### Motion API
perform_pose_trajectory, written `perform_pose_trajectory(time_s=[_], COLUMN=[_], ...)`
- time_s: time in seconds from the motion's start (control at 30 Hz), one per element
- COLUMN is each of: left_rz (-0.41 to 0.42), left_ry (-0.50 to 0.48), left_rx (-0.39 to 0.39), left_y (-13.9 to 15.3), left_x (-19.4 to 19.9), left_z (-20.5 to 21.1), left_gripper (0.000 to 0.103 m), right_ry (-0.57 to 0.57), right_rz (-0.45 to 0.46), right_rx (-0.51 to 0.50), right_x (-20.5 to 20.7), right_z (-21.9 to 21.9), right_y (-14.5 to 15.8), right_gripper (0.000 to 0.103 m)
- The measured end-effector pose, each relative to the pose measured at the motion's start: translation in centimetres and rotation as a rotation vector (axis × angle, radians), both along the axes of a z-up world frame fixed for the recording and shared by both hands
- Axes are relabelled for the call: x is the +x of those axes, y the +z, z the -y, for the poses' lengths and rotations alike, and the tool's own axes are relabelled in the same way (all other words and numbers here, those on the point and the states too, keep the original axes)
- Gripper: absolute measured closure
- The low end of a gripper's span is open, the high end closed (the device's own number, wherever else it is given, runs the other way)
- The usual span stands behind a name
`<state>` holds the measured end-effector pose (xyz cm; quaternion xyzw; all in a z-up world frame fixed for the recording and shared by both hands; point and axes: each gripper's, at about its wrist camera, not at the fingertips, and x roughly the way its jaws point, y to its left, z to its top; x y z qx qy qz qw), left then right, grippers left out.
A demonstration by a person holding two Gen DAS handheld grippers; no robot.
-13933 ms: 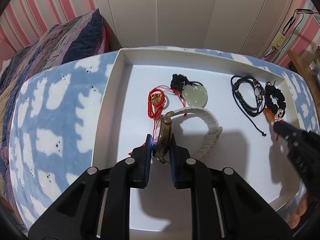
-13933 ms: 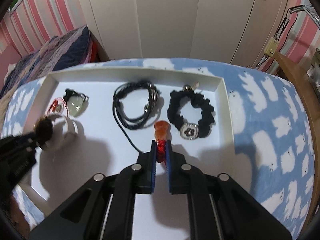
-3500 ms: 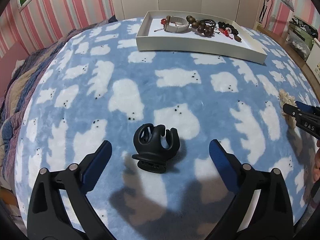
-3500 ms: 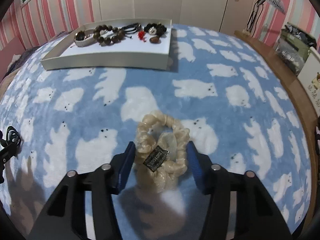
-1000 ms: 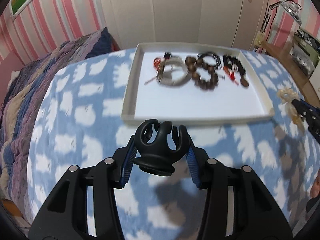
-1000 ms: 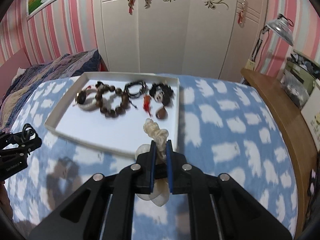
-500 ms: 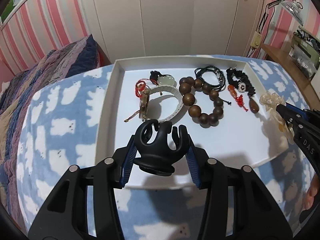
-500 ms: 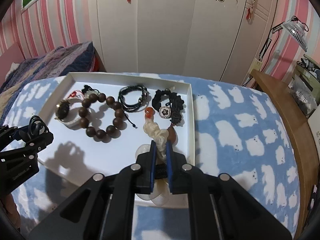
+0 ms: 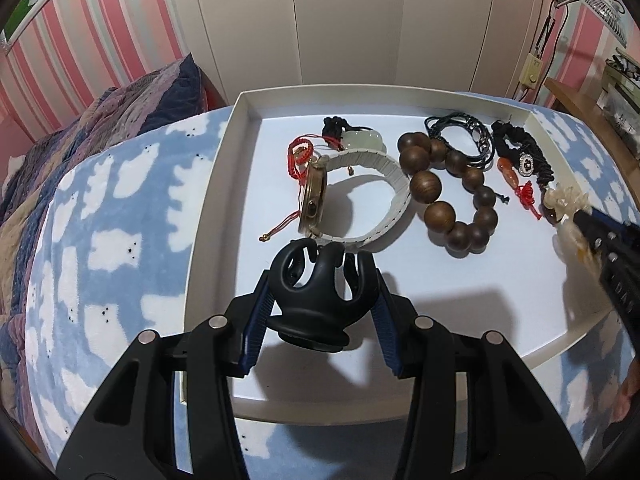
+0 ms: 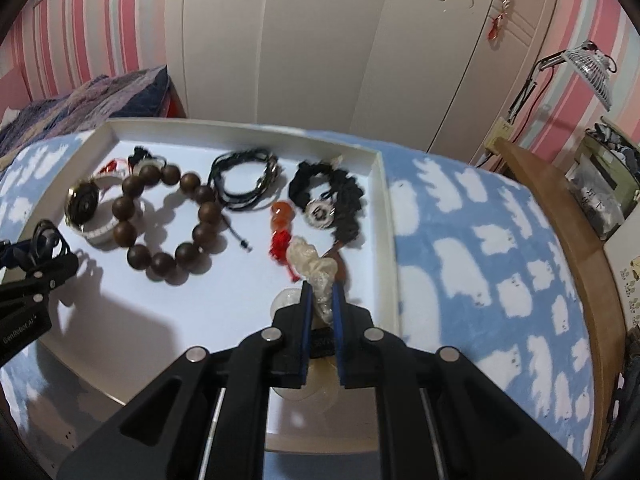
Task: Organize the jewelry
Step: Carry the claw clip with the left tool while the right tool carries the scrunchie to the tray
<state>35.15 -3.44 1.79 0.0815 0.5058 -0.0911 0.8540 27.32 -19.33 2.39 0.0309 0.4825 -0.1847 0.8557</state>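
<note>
My left gripper [image 9: 318, 300] is shut on a black claw hair clip [image 9: 318, 292], held above the near left part of the white tray [image 9: 236, 128]. My right gripper [image 10: 320, 304] is shut on a cream scrunchie [image 10: 314, 266] over the tray's near right part; it also shows at the right edge of the left wrist view. In the tray lie a white-strap watch [image 9: 352, 200], a wooden bead bracelet [image 9: 444, 196], a jade pendant on black cord [image 9: 360, 138], black cord bracelets [image 9: 460, 134], a black scrunchie [image 10: 340, 200] and an orange-red charm [image 10: 282, 220].
The tray sits on a bed with a blue blanket with white bear shapes [image 9: 108, 208]. A striped quilt [image 9: 120, 108] lies at the far left, white wardrobe doors [image 10: 320, 60] stand behind, and a wooden side table [image 10: 560, 216] is at the right.
Both grippers have come forward and down from over the blanket to over the tray, each still holding its item. The tray and its jewelry look larger and nearer.
</note>
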Motion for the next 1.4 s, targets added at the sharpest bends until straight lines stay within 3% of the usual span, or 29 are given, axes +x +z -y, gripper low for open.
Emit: perform_pose_trajectory(time_s=[0.3,0.77,1.2,1.33,1.4], left_rz=[-0.018,-0.002,-0.006,-0.004,-0.004], left_ry=[0.008,-0.005,-0.015,-0.015,-0.016], left_rx=[0.002,-0.008,-0.025,-0.027,-0.025], left_y=[-1.3,-1.3,-1.2,-1.1,-1.1], left_x=[0.4,-0.3,-0.4,-0.4,-0.4], left_z=[-0.3,-0.5,-0.4,-0.4,-0.4], left_gripper=[0.056,0.056,0.056,0.056,0.056], right_ry=[0.008,0.004,0.017,0.016,0.018], right_rz=[-0.013,0.021,0.031,0.040,0.041], right_rx=[0.094,0.222,0.197,0.192,0.189], right_x=[-0.1,-0.3,-0.2,-0.4,-0.4], right_z=[-0.4,0.5,0.2,0.1,0.1], right_y=[-1.6,-1.6,-1.4,-1.2,-1.0], right_gripper=[0.093,0.090,0.089,0.075,0.074])
